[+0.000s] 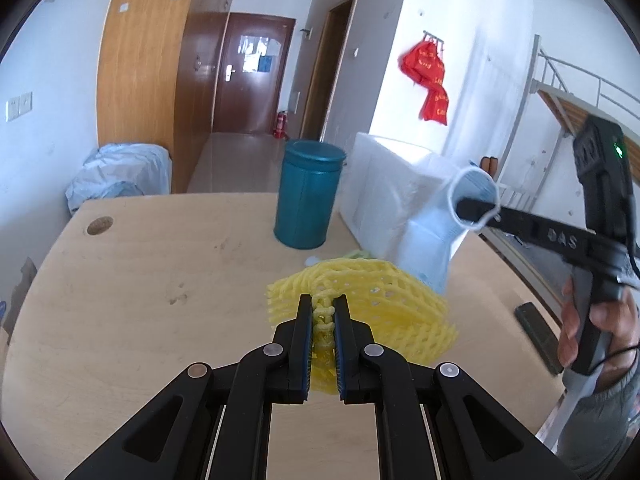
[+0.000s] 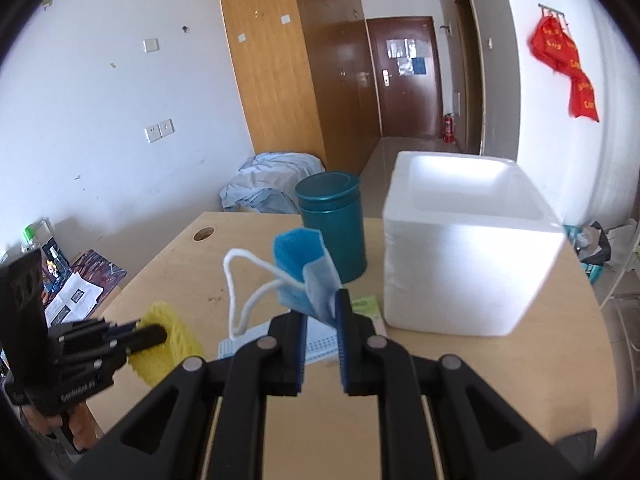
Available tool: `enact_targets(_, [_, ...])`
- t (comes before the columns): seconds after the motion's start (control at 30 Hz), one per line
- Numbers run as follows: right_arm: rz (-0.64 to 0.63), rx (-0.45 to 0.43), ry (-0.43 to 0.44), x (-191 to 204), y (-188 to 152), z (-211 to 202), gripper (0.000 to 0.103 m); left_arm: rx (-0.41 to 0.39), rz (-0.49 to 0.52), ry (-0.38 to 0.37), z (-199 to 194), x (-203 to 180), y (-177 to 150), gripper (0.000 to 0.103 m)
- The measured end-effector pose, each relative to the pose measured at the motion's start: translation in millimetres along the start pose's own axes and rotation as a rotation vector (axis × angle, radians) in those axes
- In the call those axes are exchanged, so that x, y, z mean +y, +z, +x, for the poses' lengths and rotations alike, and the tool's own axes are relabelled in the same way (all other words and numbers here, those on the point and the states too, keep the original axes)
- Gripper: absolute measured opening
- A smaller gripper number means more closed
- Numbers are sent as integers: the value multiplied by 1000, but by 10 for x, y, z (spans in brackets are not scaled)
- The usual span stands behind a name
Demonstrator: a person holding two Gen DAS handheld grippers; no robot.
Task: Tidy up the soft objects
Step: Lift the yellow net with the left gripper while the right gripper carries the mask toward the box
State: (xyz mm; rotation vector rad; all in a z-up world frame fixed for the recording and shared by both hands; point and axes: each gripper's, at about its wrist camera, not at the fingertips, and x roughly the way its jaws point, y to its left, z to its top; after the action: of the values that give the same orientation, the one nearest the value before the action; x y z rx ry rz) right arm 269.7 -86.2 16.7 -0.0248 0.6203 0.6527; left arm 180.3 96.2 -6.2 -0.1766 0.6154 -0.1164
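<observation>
**Both grippers loaded: yellow net left, blue mask right**

L gripper: fingers pressed together on the yellow foam net, pinching its bunched mesh edge between the pads. Net is held low over the wooden table; can't tell if its underside touches the top. In the R wrist view the same net shows at far left w/ the L gripper's fingers closed on it.

Centre, further back: teal canister upright on the table, lid on. Just right of it, white foam box, open top, also on the table.

R gripper: jaws nearly closed, nipping a blue face mask by one edge; mask is lifted off the table in front of the canister and left of the box, white ear loop dangling. More flat items lie on the table under it, too hidden to ID.
</observation>
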Motion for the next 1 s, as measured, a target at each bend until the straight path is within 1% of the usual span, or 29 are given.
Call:
enact_targets(0.3, [-24,-38,-45,54,-201,-434,16,-35,34,-18,-189,-226,56,10])
enact_targets(0.47, [-16,-80,-78,7,-256,-650,16,-65,44,-37,-313,-324,124,10])
enact_targets(0.57, [3,-103,-103,-52,-252,-727,16,-74,57,-59,-372,-395,131,10])
enact_targets(0.67, [10,-114,-111,-100,-262,-790,16,-86,79,-66,-408,-491,147,10])
enact_targets(1.0, [23,-142,-138,-199,-326,-941,16,-107,127,-101,-340,-737,326,10])
